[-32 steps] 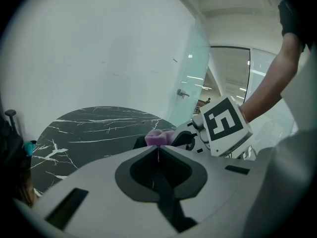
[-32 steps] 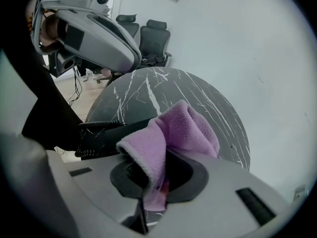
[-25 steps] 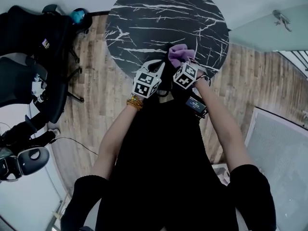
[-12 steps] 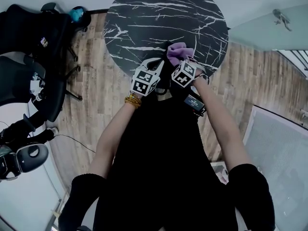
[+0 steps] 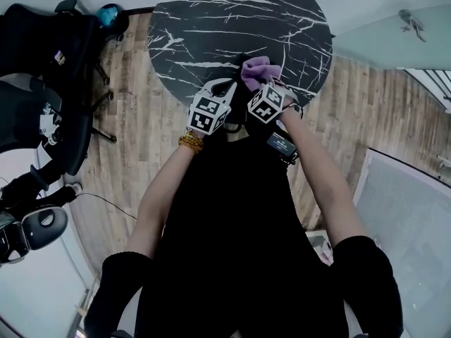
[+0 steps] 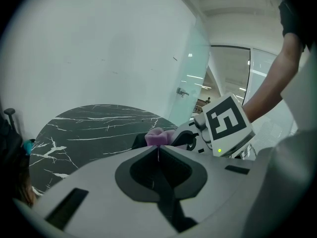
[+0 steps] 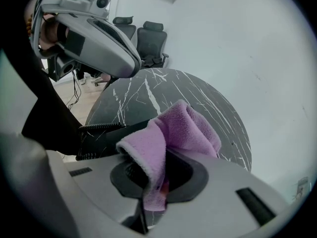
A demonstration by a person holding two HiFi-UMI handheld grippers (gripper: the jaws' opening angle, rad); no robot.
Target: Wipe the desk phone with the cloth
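Round black marble table on a wood floor, office chairs off to the left, and both grippers parked at the table's near edge.

So what changed over the last second? Honestly not much. Everything in the head view slid up and a bit left together, table included, so I read that as the head tilting rather than the hands going anywhere. The grippers sit the same way to each other and to the table edge as before.

The right gripper has its jaws pinched down on the purple cloth, which bunches up and flops forward past the tips. The left gripper has its jaws pressed together with nothing between them (just a thin slit where they meet).

The desk phone is the dark thing right below the cloth at the table edge, with its coiled cord showing in the right gripper view. I can't tell for sure whether the cloth is actually touching it.

My take: the wipe is either tiny strokes or hasn't really got going yet.
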